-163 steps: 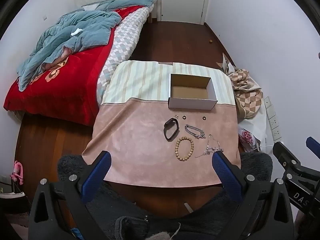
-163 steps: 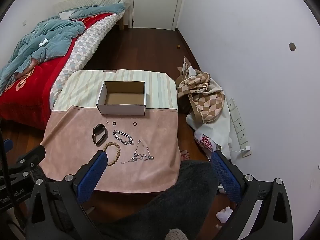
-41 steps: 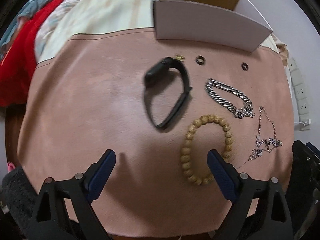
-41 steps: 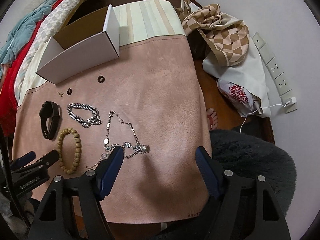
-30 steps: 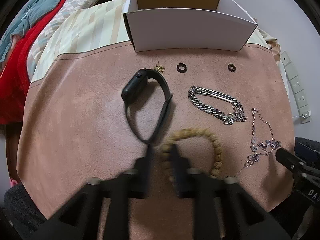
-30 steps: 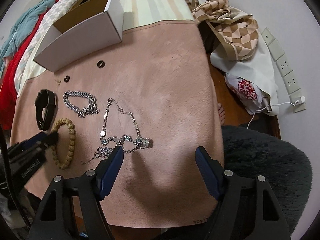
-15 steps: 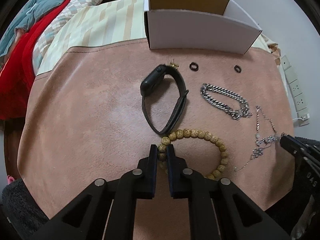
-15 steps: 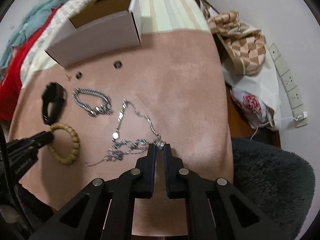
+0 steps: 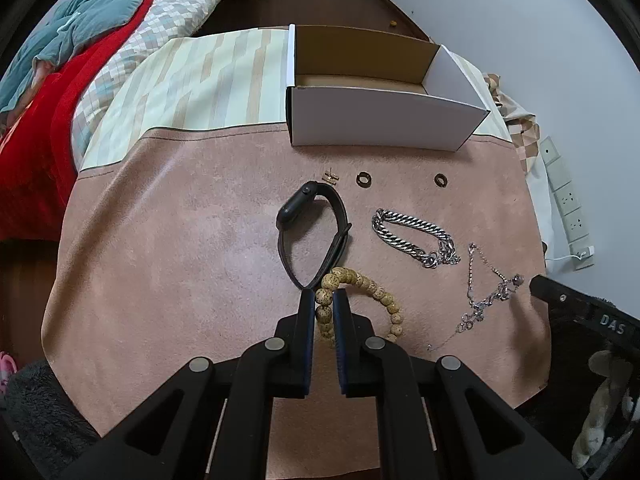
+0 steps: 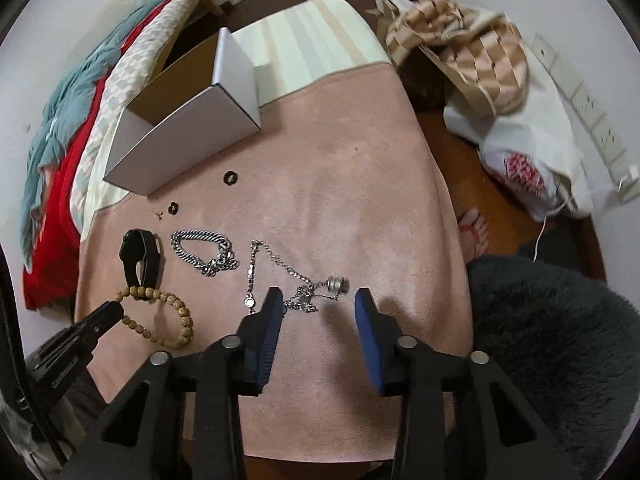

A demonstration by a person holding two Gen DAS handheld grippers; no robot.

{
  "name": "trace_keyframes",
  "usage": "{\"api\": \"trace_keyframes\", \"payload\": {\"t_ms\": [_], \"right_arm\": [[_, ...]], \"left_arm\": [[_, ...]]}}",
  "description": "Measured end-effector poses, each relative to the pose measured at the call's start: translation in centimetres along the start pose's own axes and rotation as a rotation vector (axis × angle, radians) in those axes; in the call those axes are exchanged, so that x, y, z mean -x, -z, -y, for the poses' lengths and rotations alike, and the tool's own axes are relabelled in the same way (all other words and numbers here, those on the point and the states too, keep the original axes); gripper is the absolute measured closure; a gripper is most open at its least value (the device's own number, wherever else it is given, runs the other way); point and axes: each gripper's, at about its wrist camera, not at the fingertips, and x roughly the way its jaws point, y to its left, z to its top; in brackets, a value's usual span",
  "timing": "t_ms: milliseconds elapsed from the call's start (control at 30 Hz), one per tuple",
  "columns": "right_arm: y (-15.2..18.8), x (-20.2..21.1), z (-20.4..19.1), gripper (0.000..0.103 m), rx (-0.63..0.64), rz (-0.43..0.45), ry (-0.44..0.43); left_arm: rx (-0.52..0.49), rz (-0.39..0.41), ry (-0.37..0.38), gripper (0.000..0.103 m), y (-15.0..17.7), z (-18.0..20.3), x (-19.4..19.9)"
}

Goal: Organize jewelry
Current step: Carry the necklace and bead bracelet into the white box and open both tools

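My left gripper [image 9: 323,300] is shut on the wooden bead bracelet [image 9: 376,294], which lies on the pink cloth next to a black watch band [image 9: 312,232]. My right gripper [image 10: 318,300] is open, its fingers either side of the thin silver necklace [image 10: 304,280] and its charm. A silver chain bracelet [image 9: 416,236] lies between them; it also shows in the right wrist view [image 10: 204,252]. Two dark rings [image 9: 364,179] [image 9: 441,180] and a small gold earring [image 9: 330,176] lie before the open white box [image 9: 380,120].
The table [image 9: 160,240] is covered in pink and striped cloth. A bed with red and blue covers [image 9: 60,40] stands left. Bags [image 10: 480,60] and wall sockets [image 9: 568,208] are at the right. A dark fluffy rug [image 10: 560,340] lies at the near edge.
My right gripper, shut at the necklace charm half a second ago, has opened. My left gripper stays shut on the bead bracelet and has drawn back slightly.
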Motion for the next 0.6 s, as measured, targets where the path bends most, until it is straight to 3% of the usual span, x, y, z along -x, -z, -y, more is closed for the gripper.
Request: {"api": "trace_keyframes", "payload": {"t_ms": [167, 367, 400, 433, 600], "right_arm": [[0.0, -0.7, 0.3, 0.063, -0.012, 0.000, -0.003], [-0.5, -2.8, -1.4, 0.064, 0.055, 0.015, 0.052], [-0.5, -2.7, -1.8, 0.067, 0.073, 0.036, 0.068], [-0.5, -2.8, -2.4, 0.094, 0.105, 0.045, 0.092], [-0.1, -1.3, -3.0, 0.094, 0.107, 0.092, 0.072]], "left_arm": [[0.004, -0.003, 0.005, 0.096, -0.1, 1.5, -0.8], [0.003, -0.009, 0.008, 0.097, -0.2, 1.6, -1.0], [0.003, -0.009, 0.007, 0.096, -0.2, 1.7, -1.0], [0.003, -0.009, 0.007, 0.096, -0.2, 1.7, -1.1], [0.009, -0.003, 0.016, 0.097, -0.3, 1.7, -0.8]]}}
